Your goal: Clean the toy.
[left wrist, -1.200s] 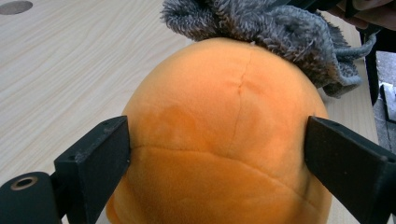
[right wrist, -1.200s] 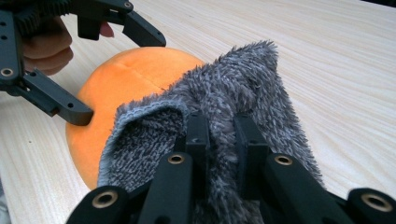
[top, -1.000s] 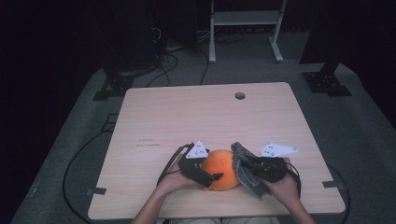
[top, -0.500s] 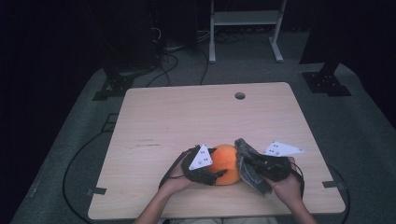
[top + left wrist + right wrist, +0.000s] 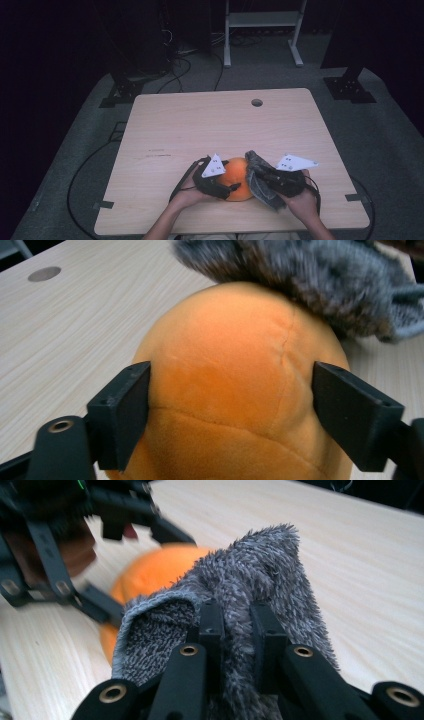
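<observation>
- The orange plush ball (image 5: 239, 179) sits on the table (image 5: 200, 125) near your edge, well short of the round hole (image 5: 257, 102) in the far part of the tabletop; take the ball as your landmark.
- Your left gripper (image 5: 216, 181) is on the ball's left side, its jaws spread wide and bearing against both flanks of the ball, which bulges between them in the left gripper view (image 5: 235, 390).
- Your right gripper (image 5: 270, 176) is just right of the ball, its jaws pressed together on a fold of the grey fuzzy cloth (image 5: 250, 600), which drapes against the ball's right and upper side.
- The ball looks soft and light, with stitched seams and a velvety skin: expect it to dent under the jaws and to roll or squirm if you push from one side only. Keep your hold across its widest part, low on the flanks, not near the crown.
- The cloth is limp and fluffy; it will sag and bunch. A pinch well inside the fold, as you have it, should hold better than one at the fringe.
- Wipe with light pressure, or the ball may slip out of the left jaws.
</observation>
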`<state>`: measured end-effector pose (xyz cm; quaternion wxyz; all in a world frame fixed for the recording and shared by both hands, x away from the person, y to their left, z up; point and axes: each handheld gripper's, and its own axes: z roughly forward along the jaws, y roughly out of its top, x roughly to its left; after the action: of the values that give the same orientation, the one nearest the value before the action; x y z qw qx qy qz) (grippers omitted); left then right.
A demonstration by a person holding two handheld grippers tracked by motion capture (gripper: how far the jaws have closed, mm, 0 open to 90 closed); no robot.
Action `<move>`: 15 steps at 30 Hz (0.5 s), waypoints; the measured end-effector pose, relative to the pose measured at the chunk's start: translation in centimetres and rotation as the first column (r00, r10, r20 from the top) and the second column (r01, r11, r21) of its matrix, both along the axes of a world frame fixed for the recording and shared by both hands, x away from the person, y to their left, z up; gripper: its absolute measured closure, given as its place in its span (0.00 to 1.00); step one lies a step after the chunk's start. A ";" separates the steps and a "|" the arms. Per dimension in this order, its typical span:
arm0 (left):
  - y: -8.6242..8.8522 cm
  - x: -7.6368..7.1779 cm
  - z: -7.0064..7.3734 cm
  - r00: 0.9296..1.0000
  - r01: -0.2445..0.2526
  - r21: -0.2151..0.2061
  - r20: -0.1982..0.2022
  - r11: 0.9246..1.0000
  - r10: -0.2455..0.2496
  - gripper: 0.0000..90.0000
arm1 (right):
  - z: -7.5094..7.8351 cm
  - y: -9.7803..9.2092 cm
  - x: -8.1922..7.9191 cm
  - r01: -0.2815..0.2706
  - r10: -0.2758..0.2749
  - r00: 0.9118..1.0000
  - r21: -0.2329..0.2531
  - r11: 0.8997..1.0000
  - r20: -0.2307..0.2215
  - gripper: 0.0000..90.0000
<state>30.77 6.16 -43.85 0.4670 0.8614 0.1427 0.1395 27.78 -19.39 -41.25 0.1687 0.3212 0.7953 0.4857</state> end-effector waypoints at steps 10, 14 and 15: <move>0.2 0.5 0.1 0.999 -0.016 -0.011 -0.031 1.000 0.015 0.14 | -0.2 1.3 -0.3 -0.038 0.038 0.999 -0.012 0.999 0.009 0.86; 0.6 0.7 0.0 0.998 -0.038 -0.017 -0.057 0.999 0.037 0.19 | -0.9 0.2 0.7 -0.002 0.002 0.999 -0.002 1.000 -0.035 0.86; 0.6 0.8 -0.1 0.998 -0.038 -0.018 -0.058 0.999 0.037 0.19 | -1.2 -0.3 1.1 0.019 -0.019 0.999 -0.007 1.000 -0.049 0.86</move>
<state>31.53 6.79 -43.92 0.4680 0.8578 0.1738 0.1220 28.90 -19.70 -42.46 0.1545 0.3400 0.7977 0.4735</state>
